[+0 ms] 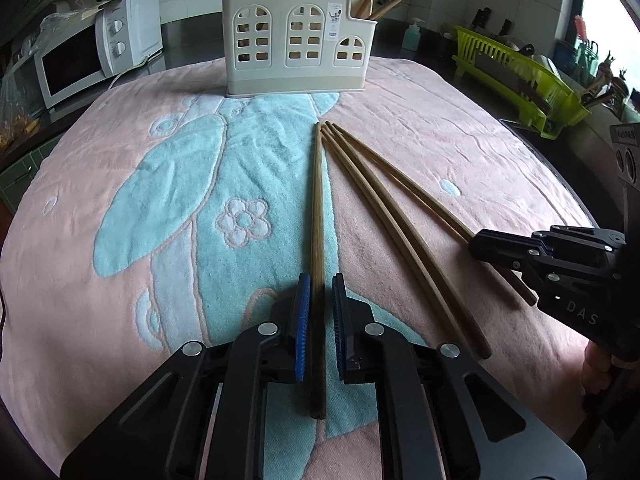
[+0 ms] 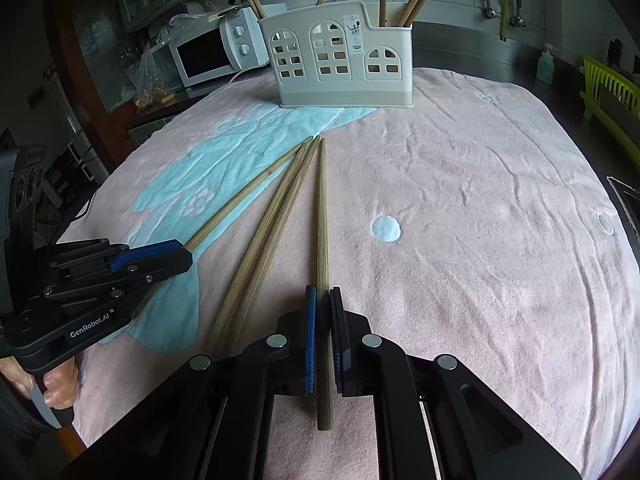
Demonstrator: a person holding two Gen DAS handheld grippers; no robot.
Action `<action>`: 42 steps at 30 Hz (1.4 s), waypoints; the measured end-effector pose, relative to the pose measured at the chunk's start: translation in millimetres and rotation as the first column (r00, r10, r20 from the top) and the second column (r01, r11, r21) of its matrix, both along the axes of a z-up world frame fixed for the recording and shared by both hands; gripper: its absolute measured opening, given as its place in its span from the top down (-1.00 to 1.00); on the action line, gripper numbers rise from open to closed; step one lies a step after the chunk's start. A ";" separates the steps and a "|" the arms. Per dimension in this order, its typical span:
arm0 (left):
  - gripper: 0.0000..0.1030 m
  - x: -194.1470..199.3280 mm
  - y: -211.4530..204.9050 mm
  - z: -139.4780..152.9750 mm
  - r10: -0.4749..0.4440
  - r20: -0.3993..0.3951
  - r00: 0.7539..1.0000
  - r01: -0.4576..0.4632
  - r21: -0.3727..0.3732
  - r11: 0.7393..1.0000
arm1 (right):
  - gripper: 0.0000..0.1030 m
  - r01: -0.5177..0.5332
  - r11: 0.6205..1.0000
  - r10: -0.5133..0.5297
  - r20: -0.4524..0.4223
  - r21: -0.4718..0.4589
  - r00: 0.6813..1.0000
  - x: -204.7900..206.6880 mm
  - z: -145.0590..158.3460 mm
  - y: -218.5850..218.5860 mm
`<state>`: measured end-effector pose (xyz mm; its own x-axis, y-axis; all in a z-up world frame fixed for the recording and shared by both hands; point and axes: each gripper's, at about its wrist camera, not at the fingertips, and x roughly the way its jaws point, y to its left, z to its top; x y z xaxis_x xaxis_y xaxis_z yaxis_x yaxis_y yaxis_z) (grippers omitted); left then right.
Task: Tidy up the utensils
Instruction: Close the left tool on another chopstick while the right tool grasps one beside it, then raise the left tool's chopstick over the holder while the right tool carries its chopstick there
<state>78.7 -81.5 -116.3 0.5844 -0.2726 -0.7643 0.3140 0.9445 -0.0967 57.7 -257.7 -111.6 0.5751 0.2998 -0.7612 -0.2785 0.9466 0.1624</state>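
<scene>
A pink towel (image 1: 440,152) with a pale blue pattern covers the table, and a microwave (image 1: 80,60) sits on the counter beyond its far left edge. At the towel's far edge stands a cream utensil holder (image 1: 298,46) with arched cut-outs, upright, several wooden sticks poking out of its top. Four wooden chopsticks lie on the towel nearer the cameras, their far tips almost meeting and their near ends fanned apart. The left gripper (image 1: 320,300) straddles the leftmost chopstick (image 1: 318,208), jaws parted with a gap on each side. The right gripper (image 2: 323,312) is closed tightly around the rightmost chopstick (image 2: 322,216), pads pressing both sides. The middle pair (image 2: 276,224) lies untouched between them.
</scene>
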 end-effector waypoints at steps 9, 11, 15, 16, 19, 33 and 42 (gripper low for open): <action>0.89 1.1 2.8 2.1 0.027 0.002 1.000 -0.027 -0.013 1.000 | 0.87 0.003 1.000 -0.003 0.005 -0.003 1.000 -0.1 0.1 -0.6; 0.89 0.3 5.1 5.6 0.030 0.011 0.999 -0.030 -0.018 0.999 | 0.87 0.001 1.000 -0.001 0.007 -0.006 1.000 -0.8 1.1 -0.7; 0.89 -2.8 10.3 18.9 0.040 0.048 0.998 -0.038 -0.036 0.999 | 0.87 0.003 1.000 -0.003 0.028 -0.005 1.000 -3.5 9.1 -2.0; 0.89 -3.6 12.0 22.5 0.042 0.058 0.997 -0.039 -0.043 0.998 | 0.87 0.003 1.000 -0.003 0.034 -0.004 0.999 -3.9 12.1 -2.3; 0.89 -6.0 16.1 33.7 0.050 0.093 0.994 -0.044 -0.064 0.997 | 0.87 0.002 1.000 -0.002 0.060 -0.003 0.998 -6.4 22.2 -2.3; 0.89 1.2 27.4 68.7 0.069 0.182 0.981 -0.042 -0.147 0.988 | 0.87 0.006 0.999 -0.014 0.195 0.040 0.981 0.7 74.8 -3.5; 0.89 24.3 29.4 92.5 0.079 0.213 0.974 -0.042 -0.173 0.984 | 0.87 -0.012 1.000 0.007 0.246 0.019 0.969 22.9 102.1 0.8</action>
<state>103.0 -52.1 -23.9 0.7514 -0.3440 -0.5630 0.2879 0.9388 -0.1893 80.6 -256.9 -9.5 0.7411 0.3196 -0.5905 -0.3208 0.9411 0.1068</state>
